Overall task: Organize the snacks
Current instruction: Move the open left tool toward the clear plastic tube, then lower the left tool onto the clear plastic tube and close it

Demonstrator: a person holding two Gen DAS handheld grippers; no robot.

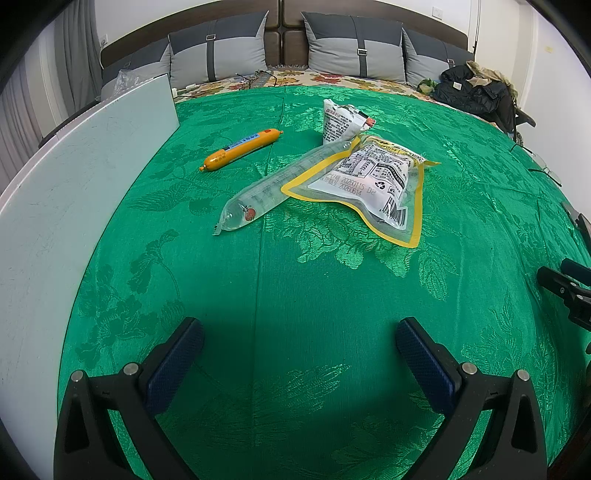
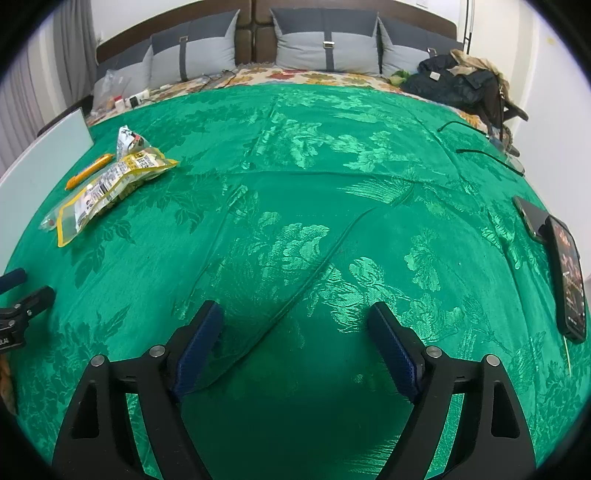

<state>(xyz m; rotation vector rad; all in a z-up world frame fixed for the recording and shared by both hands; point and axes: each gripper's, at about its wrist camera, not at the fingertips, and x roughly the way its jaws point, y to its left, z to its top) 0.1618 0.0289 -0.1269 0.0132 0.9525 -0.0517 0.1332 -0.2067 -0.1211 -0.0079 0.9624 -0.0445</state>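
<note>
Snacks, an orange sausage [image 1: 241,149], clear tube [image 1: 258,194], yellow-edged pouch [image 1: 373,184] and white packet [image 1: 340,122], lie clustered on the green cloth [image 1: 295,288] well ahead of the wide-spread, empty left gripper [image 1: 299,354]; the right gripper [image 2: 295,343] gapes empty too.

Home bedroom, bed headboard [image 1: 236,22], grey pillows [image 1: 218,51], floral bedspread [image 1: 332,79]

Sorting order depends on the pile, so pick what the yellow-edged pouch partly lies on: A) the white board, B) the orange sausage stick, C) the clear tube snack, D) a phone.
C: in the left wrist view the yellow-edged pouch overlaps the upper end of the clear tube snack, while the orange sausage stick lies apart on the green cloth.
</note>
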